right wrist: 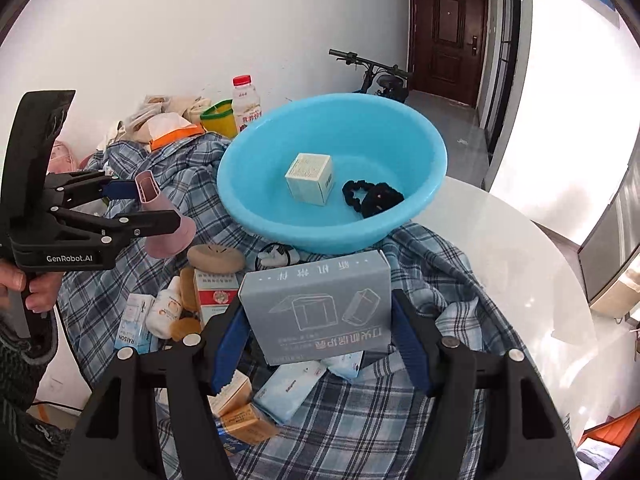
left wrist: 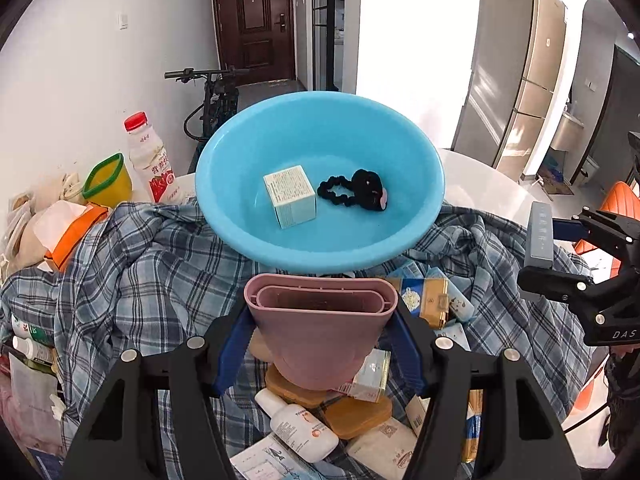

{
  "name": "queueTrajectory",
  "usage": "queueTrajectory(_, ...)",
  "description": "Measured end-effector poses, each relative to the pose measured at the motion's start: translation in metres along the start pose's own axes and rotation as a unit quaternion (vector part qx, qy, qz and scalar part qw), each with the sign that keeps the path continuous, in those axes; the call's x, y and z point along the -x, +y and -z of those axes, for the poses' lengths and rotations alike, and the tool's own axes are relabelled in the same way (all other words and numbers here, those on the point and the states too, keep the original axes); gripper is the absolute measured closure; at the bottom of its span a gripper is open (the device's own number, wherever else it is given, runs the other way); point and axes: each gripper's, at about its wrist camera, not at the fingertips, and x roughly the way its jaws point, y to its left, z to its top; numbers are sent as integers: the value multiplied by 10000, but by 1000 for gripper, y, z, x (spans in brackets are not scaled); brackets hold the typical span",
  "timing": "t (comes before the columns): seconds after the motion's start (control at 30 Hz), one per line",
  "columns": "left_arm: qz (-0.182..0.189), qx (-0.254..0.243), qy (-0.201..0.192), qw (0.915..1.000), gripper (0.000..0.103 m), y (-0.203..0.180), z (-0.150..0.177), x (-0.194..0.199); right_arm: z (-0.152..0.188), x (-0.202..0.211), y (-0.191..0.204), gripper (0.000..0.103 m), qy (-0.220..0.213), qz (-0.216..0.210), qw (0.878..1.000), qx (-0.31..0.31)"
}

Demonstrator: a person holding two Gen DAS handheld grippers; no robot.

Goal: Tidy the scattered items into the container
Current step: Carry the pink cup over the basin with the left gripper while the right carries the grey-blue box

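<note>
Tongs on both sides are loaded for the blue basin [left wrist: 224, 200] just ahead: left tongs [left wrist: 322, 334] clamp a pink holder [left wrist: 320, 332], right tongs [right wrist: 320, 320] clamp a grey box [right wrist: 320, 304], both raised over the scattered items [right wrist: 224, 292] on the plaid cloth [right wrist: 360, 420].

pink case [left wrist: 320, 340] base: hidden behind my left fingers.
grey box [right wrist: 320, 308] print: too small to read.
person's hand [right wrist: 28, 288]: cut off at the edge.
</note>
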Motion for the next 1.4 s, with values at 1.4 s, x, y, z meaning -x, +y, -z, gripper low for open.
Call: queueTrajectory(1.4,5,252,219,9994,37,12,-102,-95,-94,-62,-51,37,-67,240,9994,-221)
